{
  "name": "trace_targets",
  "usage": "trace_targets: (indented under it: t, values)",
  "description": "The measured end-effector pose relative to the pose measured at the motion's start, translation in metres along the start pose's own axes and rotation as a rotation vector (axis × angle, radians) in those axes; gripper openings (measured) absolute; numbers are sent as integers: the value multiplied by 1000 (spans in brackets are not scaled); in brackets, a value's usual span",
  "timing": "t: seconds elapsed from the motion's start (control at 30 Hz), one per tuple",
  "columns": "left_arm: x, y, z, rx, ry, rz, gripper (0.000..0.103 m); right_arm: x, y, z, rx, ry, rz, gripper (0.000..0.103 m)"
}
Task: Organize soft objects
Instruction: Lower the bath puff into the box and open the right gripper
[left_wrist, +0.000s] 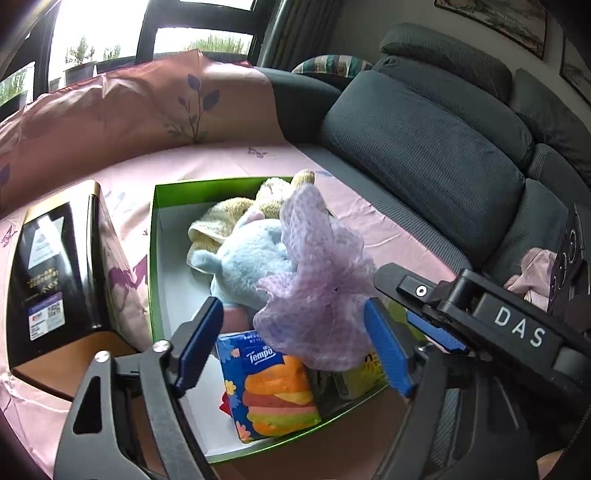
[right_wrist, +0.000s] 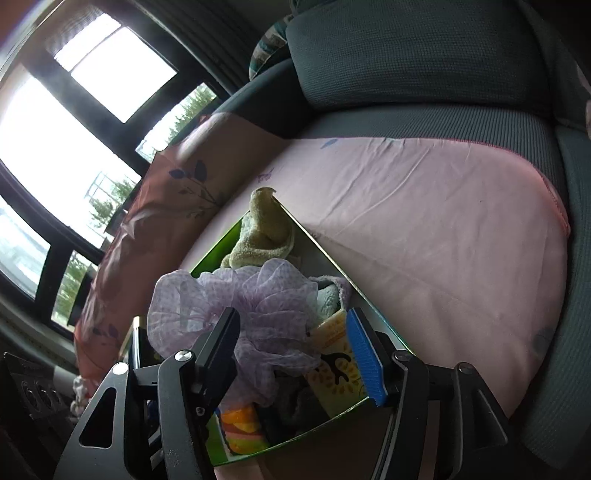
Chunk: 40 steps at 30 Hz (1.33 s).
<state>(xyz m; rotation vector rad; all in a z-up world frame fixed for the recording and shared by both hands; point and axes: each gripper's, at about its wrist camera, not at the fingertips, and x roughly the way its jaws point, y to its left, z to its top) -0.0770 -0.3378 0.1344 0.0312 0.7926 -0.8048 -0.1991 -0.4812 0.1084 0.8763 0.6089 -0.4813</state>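
Soft things already fill the green box (left_wrist: 155, 236) on the pink sheet (left_wrist: 229, 162): a blue plush toy (left_wrist: 247, 262), a tan towel (left_wrist: 218, 221) and a tissue pack (left_wrist: 269, 384). The purple mesh puff (left_wrist: 317, 280) sits on top, so I think the job is nearly done. The left hand-held gripper (left_wrist: 295, 343) and the right hand-held gripper (right_wrist: 295, 354) both stand apart around the puff, not squeezing it. Only the left view shows the black box (left_wrist: 51, 273) beside the green one; only the right view shows the yellow pack (right_wrist: 336, 369) well.
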Motion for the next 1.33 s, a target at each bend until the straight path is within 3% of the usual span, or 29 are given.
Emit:
trace_targets:
  t: [0.1, 0.27, 0.37, 0.6, 0.8, 1.03, 1.33]
  values:
    - [-18, -2, 2, 9, -68, 54, 94, -17, 8, 1, -16, -46, -21, 76]
    - [-48, -5, 5, 33, -123, 85, 96, -41, 21, -1, -61, -109, -29, 82]
    - [-67, -1, 3, 21, -130, 87, 102, -52, 26, -3, -73, -143, -49, 86]
    - [-95, 7, 0, 5, -100, 100, 102, -73, 37, -8, -131, -187, -105, 86]
    - [-105, 10, -7, 53, -86, 182, 102, -92, 44, -14, -162, -248, -153, 87]
    - [-111, 22, -7, -3, -43, 109, 102, -96, 47, -15, -174, -251, -159, 87]
    - [-117, 32, -7, -48, -44, 108, 102, -95, 58, -22, -226, -248, -193, 87]
